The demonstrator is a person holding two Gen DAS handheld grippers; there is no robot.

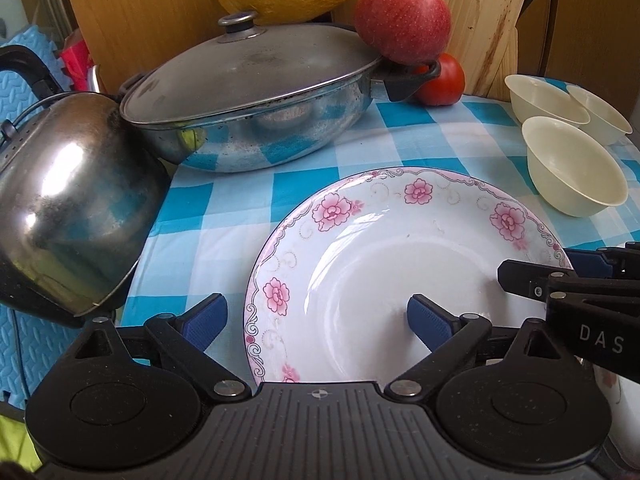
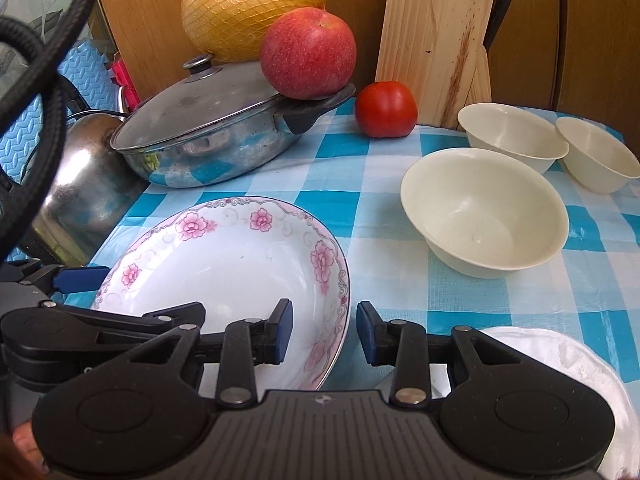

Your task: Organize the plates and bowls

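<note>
A white deep plate with pink flowers [image 1: 380, 264] [image 2: 240, 264] lies on the blue checked tablecloth. My left gripper [image 1: 316, 320] is open, its jaws straddling the plate's near left rim. My right gripper [image 2: 324, 330] is open, its jaws on either side of the plate's right rim without closing on it. Three cream bowls stand to the right: a near one [image 1: 576, 168] [image 2: 484, 212] and two behind it [image 2: 512, 136] [image 2: 600, 156]. A second white plate [image 2: 560, 368] lies under my right gripper at the lower right.
A lidded steel pot [image 1: 248, 100] [image 2: 208, 136] stands behind the plate with a red apple [image 2: 308, 54] on its handle. A steel kettle [image 1: 68, 200] is at the left. A tomato [image 2: 386, 109], a netted pomelo [image 2: 252, 8] and a wooden knife block [image 2: 436, 44] stand at the back.
</note>
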